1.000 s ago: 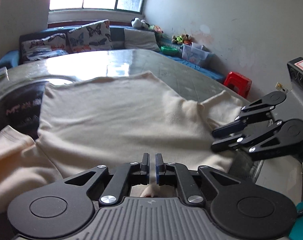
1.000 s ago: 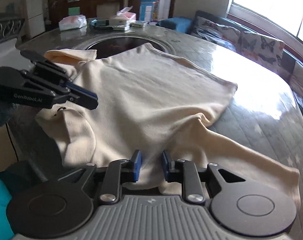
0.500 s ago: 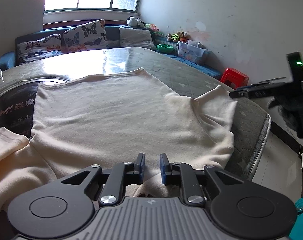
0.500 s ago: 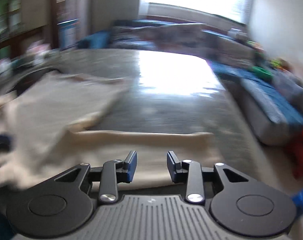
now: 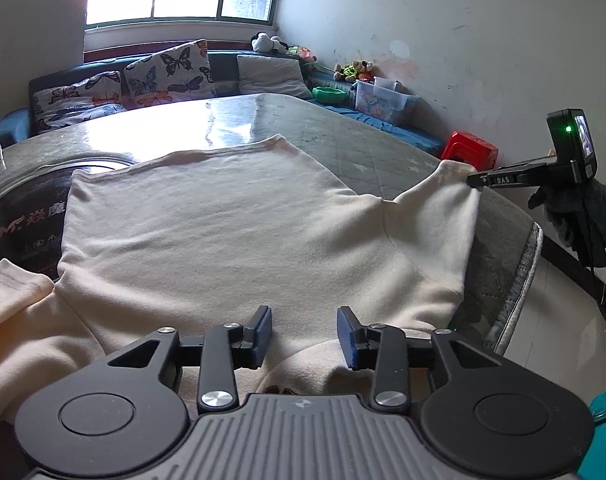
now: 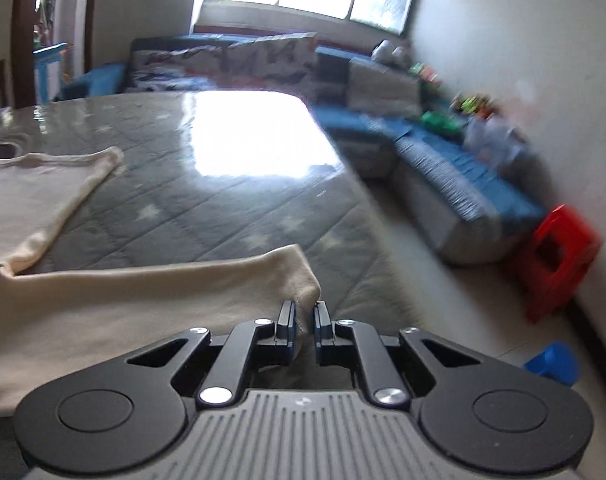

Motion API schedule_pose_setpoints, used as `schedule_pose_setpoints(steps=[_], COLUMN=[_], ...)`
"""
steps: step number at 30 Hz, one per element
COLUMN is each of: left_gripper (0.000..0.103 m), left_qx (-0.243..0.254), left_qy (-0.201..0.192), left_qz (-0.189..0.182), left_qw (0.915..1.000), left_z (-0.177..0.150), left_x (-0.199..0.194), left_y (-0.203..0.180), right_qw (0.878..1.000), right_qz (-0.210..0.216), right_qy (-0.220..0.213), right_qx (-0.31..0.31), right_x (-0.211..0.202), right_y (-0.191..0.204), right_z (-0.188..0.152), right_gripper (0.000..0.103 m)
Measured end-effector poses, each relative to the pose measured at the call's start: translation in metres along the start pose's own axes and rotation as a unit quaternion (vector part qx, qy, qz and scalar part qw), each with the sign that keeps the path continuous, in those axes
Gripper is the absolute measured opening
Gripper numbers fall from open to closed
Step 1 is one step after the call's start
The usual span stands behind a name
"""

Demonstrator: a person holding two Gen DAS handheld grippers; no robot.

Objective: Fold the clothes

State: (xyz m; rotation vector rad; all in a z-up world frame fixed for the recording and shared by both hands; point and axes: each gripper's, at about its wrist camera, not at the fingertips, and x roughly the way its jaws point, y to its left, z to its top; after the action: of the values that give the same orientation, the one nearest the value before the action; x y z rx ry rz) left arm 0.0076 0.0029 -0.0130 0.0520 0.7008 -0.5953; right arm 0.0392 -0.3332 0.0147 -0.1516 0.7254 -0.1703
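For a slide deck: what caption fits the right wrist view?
Right gripper pinches the cream shirt's sleeve cuff above the quilted table.

The cream shirt (image 5: 231, 232) lay spread flat on the grey quilted table (image 5: 387, 160), hem toward the window. One sleeve (image 6: 151, 300) extended sideways — its cuff lifted slightly; the other sleeve (image 5: 11, 300) lay bunched at the opposite side.

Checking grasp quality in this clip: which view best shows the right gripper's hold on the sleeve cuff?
The right wrist view: the right gripper is closed on the sleeve cuff, cloth showing between its fingers. The left wrist view shows that gripper only side-on at the cuff, the pinch hidden.
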Motion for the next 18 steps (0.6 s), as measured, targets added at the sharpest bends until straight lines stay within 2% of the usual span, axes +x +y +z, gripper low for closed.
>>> schedule_pose_setpoints(steps=[5,6,10,13,18], left_gripper=[0.046,0.046,0.046,0.046,0.046], left_qx=[0.005,0.005,0.001,-0.011,-0.045], left_qy=[0.0,0.001,0.0,-0.008,-0.016], left_qz=[-0.001,-0.001,0.003,0.01,0.051], left_qw=[1.0,1.0,1.0,0.9999,0.9975], left_z=[0.0,0.001,0.004,0.007,0.01], left_x=[0.001,0.0,-0.003,-0.007,-0.014], left_y=[-0.003,-0.003,-0.001,0.007,0.028], right_qw=[1.0,1.0,1.0,0.998,0.98], right_qz=[-0.018,-0.021,-0.02,0.028,0.172], right_qy=[0.015,0.01,-0.013,-0.052,-0.075], right_qx=[0.003,0.0,-0.01,-0.037,-0.065], right_x=[0.009,0.007,-0.006,-0.03,-0.052], right_y=[-0.002,-0.001,0.006,0.027,0.077], right_z=[-0.006,-0.005,0.0,0.011,0.028], right_gripper=[0.013,0.02,0.021,0.022,0.028])
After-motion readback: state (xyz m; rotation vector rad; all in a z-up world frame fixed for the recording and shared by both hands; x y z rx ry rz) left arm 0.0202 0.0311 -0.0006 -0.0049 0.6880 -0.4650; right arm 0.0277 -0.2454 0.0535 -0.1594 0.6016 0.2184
